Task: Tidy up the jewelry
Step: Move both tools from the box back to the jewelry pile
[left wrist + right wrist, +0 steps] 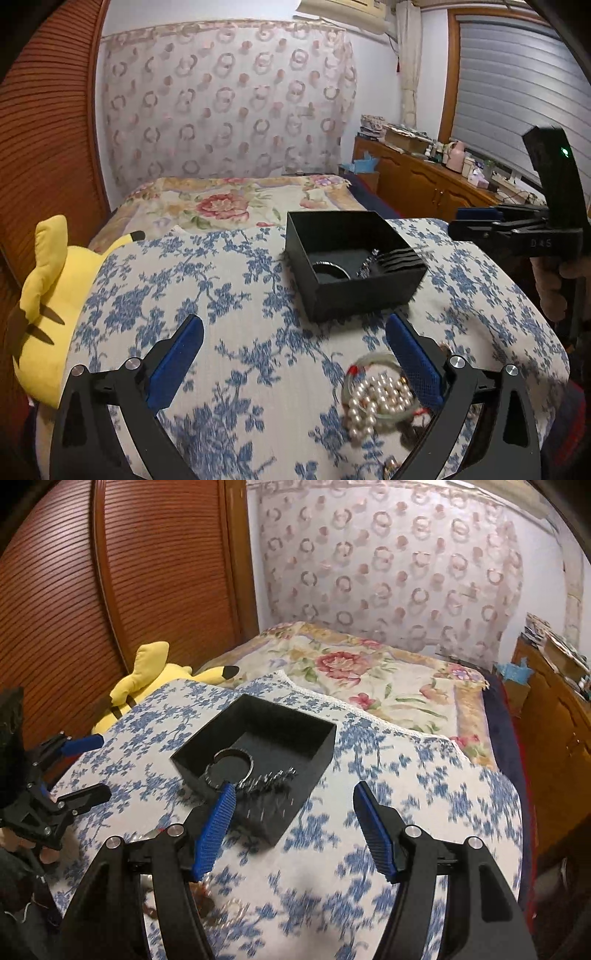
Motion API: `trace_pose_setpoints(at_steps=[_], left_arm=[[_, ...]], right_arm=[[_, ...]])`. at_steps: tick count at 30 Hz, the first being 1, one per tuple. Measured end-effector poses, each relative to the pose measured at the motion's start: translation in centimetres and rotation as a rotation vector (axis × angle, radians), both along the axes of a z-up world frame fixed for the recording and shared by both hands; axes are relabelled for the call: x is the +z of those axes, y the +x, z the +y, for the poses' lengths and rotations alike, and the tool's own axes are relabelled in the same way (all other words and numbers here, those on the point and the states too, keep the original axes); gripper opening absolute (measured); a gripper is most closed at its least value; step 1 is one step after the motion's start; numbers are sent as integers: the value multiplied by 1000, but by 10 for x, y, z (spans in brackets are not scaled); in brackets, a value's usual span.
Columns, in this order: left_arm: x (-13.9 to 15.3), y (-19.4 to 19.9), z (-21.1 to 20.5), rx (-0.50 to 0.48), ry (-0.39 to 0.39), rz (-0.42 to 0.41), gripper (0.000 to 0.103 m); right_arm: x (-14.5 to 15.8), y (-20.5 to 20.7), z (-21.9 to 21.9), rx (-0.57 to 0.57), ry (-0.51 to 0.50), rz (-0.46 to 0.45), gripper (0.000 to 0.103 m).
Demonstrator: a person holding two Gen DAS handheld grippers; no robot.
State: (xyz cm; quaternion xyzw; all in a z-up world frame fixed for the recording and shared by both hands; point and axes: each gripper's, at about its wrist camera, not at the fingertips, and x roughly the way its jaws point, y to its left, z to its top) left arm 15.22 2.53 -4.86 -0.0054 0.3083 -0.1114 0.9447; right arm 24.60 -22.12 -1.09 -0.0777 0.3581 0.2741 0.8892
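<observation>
A black open jewelry box (354, 266) sits on a blue-floral cloth; it also shows in the right wrist view (258, 753). Inside lie a dark ring-shaped bangle (232, 766) and a silvery chain (269, 779). A pile of jewelry lies on the cloth by my left gripper's right finger: a white pearl string (376, 400) over a pale green bangle (376, 360). My left gripper (293, 328) is open and empty, just behind the box. My right gripper (295, 794) is open and empty above the box's near corner. It also shows in the left wrist view (461, 221).
A yellow plush toy (48, 306) lies at the left edge of the cloth. A flowered bedspread (236, 203) lies beyond. A wooden sideboard (424, 177) with clutter stands at the right. A ribbed wooden door (92, 590) is on the left.
</observation>
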Motion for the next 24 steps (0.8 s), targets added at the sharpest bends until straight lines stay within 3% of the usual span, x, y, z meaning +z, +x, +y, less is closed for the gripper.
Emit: trace_pose_setpoints(at_steps=[9, 20, 22, 24], left_arm=[[-7, -34, -1, -4, -4, 15, 95], [-24, -61, -10, -70, -20, 77, 95], [-28, -60, -11, -90, -30, 101, 81], [-33, -55, -14, -108, -40, 138, 59]], right_arm=[[-24, -68, -4, -9, 2, 4, 69], [-74, -119, -7, -16, 24, 97, 65], [-81, -124, -4, -16, 15, 105, 65], [-86, -127, -3, -16, 9, 110, 65]])
